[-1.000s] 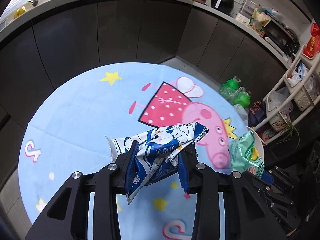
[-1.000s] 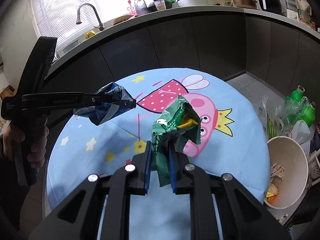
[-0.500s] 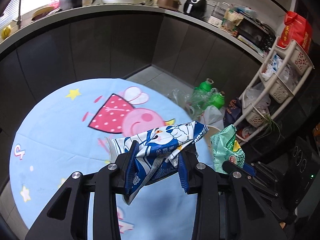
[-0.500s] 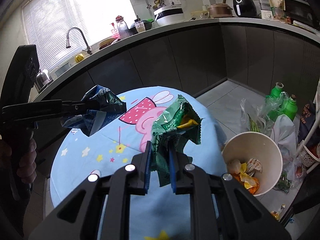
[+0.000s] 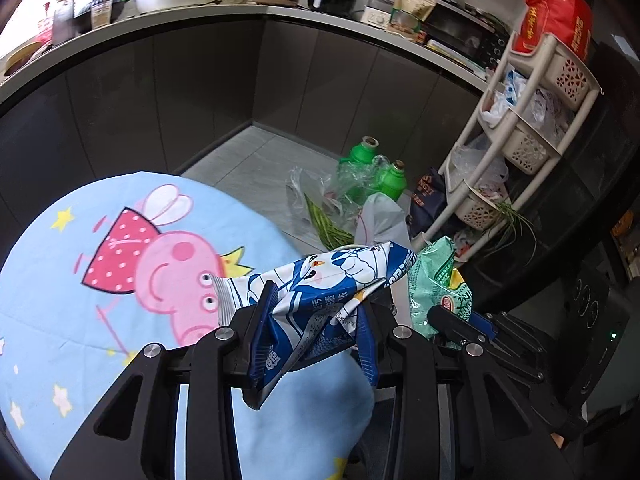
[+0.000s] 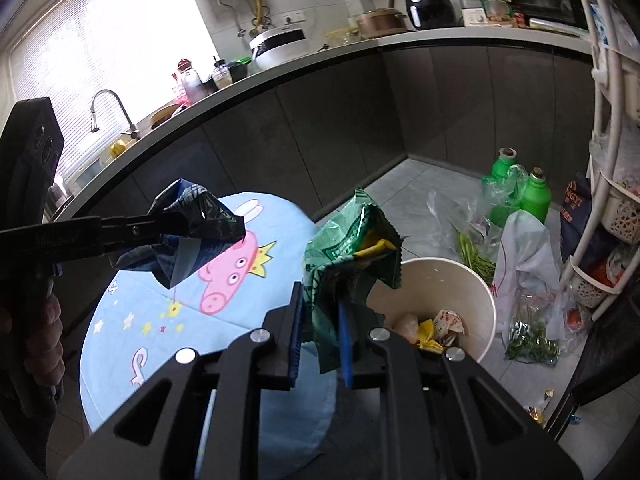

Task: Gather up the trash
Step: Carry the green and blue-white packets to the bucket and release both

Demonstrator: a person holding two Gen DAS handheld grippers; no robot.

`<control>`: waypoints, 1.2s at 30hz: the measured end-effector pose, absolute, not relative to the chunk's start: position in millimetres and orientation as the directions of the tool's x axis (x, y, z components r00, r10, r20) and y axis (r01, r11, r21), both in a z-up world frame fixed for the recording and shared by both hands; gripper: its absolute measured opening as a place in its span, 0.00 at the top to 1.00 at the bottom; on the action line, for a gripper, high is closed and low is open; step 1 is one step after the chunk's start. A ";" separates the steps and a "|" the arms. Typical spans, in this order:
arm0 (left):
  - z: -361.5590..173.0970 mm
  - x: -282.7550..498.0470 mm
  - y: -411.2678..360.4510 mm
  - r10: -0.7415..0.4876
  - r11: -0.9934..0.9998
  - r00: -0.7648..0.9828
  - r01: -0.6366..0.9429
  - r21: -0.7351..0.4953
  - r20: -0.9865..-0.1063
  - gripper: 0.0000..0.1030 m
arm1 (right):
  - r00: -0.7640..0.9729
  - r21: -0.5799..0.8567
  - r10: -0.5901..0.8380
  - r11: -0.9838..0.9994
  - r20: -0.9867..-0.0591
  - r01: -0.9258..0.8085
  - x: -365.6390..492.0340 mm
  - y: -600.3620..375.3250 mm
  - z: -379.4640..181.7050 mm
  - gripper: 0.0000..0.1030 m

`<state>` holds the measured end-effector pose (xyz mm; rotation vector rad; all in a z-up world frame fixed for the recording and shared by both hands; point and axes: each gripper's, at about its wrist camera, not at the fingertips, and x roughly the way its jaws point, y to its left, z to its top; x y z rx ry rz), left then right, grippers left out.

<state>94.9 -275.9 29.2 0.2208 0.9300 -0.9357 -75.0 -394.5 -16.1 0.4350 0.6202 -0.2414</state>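
Note:
My left gripper [image 5: 316, 320] is shut on a crumpled blue and white wrapper [image 5: 320, 280], held in the air over the right edge of the round table. It also shows in the right wrist view [image 6: 192, 232]. My right gripper [image 6: 320, 320] is shut on a green snack wrapper [image 6: 348, 240], which also shows in the left wrist view [image 5: 436, 284]. The green wrapper hangs just left of a white paper bin [image 6: 480, 292] on the floor, with several pieces of trash inside it.
The round table has a blue cartoon pig cloth [image 5: 80, 320]. Green bottles [image 6: 516, 192] and plastic bags [image 6: 524, 248] lie on the floor behind the bin. A white basket rack [image 5: 532, 128] stands at the right. Dark cabinets [image 6: 320, 128] under a counter curve around.
Both grippers have swung right with their wrappers, from over the table's middle to its right edge. The bin has come nearer in the right wrist view.

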 end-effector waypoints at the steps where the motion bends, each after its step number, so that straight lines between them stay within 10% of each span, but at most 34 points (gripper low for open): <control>1: 26.5 93.1 -283.2 -0.591 0.596 0.242 0.774 -0.215 -0.769 0.66 | 0.787 0.321 -0.092 0.879 -0.610 0.352 -76.6 -399.6 -18.9 0.84; 21: -34.0 94.1 -393.6 -0.573 0.508 0.085 0.818 -0.271 -0.815 0.63 | 0.676 0.336 -0.093 0.813 -0.731 0.476 -59.7 -478.7 -117.4 0.82; 24: -41.2 93.8 -402.0 -0.569 0.512 0.097 0.819 -0.259 -0.817 0.43 | 0.672 0.323 -0.094 0.822 -0.735 0.469 -50.6 -481.6 -129.2 0.70; 28: -40.0 95.8 -399.9 -0.586 0.551 0.175 0.802 -0.231 -0.791 0.08 | 0.677 0.294 -0.097 0.850 -0.729 0.438 -44.2 -481.9 -143.7 0.18; 36: -41.5 107.7 -391.4 -0.582 0.601 0.215 0.763 -0.237 -0.784 0.08 | 0.668 0.253 -0.116 0.868 -0.735 0.428 -57.9 -476.2 -151.2 0.03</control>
